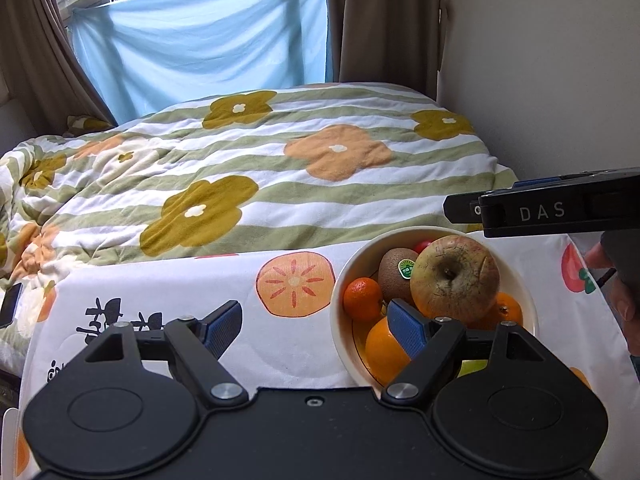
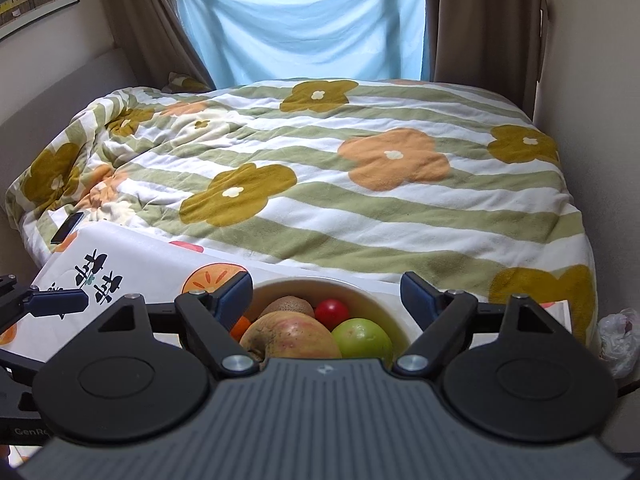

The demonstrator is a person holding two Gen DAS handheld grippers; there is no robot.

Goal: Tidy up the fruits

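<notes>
- Left gripper (image 1: 316, 326), lower centre, gapes wide and empty; its right pad could nudge the bowl (image 1: 340, 340).
- Right gripper (image 2: 326, 290), also wide and empty, above the piled apple (image 2: 288, 338), which may roll out.

We see cream bowl (image 1: 524, 300) w/ orange tangerine (image 1: 362, 298), brown kiwi (image 1: 394, 276), red-yellow apple (image 1: 456, 280); lower centre right-wrist view, green apple (image 2: 362, 338); green-striped floral quilt (image 1: 280, 168).

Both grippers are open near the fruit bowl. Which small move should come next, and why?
Probably lower the right gripper onto the large apple. Its jaws are open and empty, hanging above the bowl, and the apple lies on top of the pile, between them. The left gripper stands off to the side.
</notes>
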